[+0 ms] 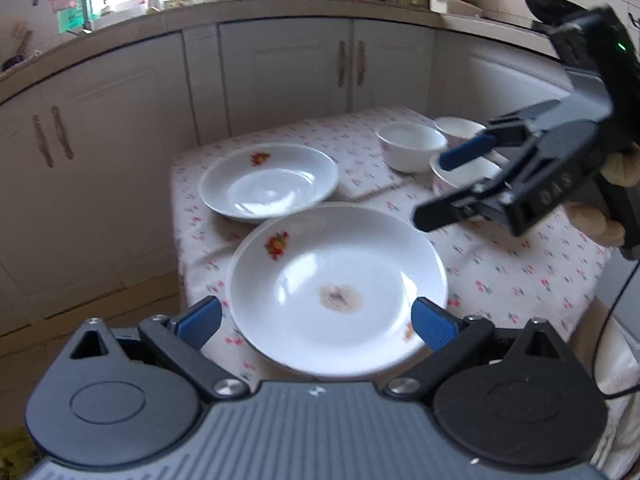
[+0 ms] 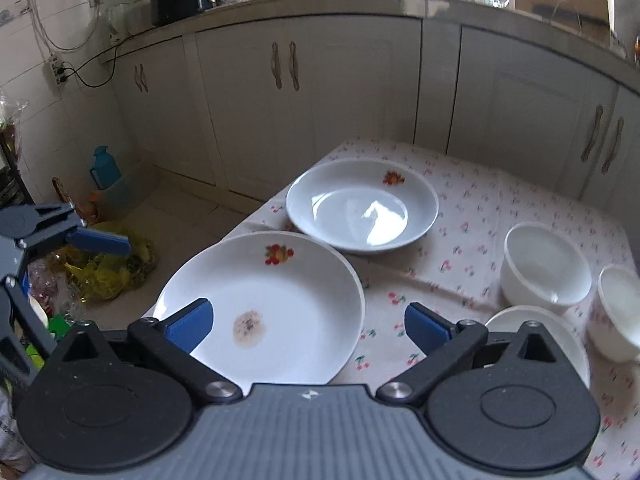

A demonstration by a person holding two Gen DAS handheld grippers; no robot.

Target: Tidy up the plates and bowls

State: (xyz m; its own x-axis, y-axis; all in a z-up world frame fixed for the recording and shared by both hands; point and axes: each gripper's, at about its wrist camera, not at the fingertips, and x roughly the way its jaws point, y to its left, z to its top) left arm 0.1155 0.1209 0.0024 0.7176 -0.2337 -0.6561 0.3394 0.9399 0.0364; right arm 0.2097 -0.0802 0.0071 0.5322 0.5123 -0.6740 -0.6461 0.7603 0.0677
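Note:
Two white plates with fruit prints lie on the floral tablecloth. The near plate (image 1: 336,288) (image 2: 264,308) has a brown stain in its middle. The far plate (image 1: 268,180) (image 2: 362,206) lies just behind it. Three white bowls stand to the right: one plain (image 1: 410,146) (image 2: 546,264), one with a flower pattern (image 1: 456,126) (image 2: 618,312), one nearest (image 1: 464,176) (image 2: 536,332). My left gripper (image 1: 318,322) is open above the near plate. My right gripper (image 2: 308,326) is open and empty, and it shows in the left wrist view (image 1: 444,188) above the bowls.
The small table (image 1: 520,276) has its left edge close to the plates. White kitchen cabinets (image 2: 280,92) stand behind it. Bags and a blue bottle (image 2: 105,168) lie on the floor to the left.

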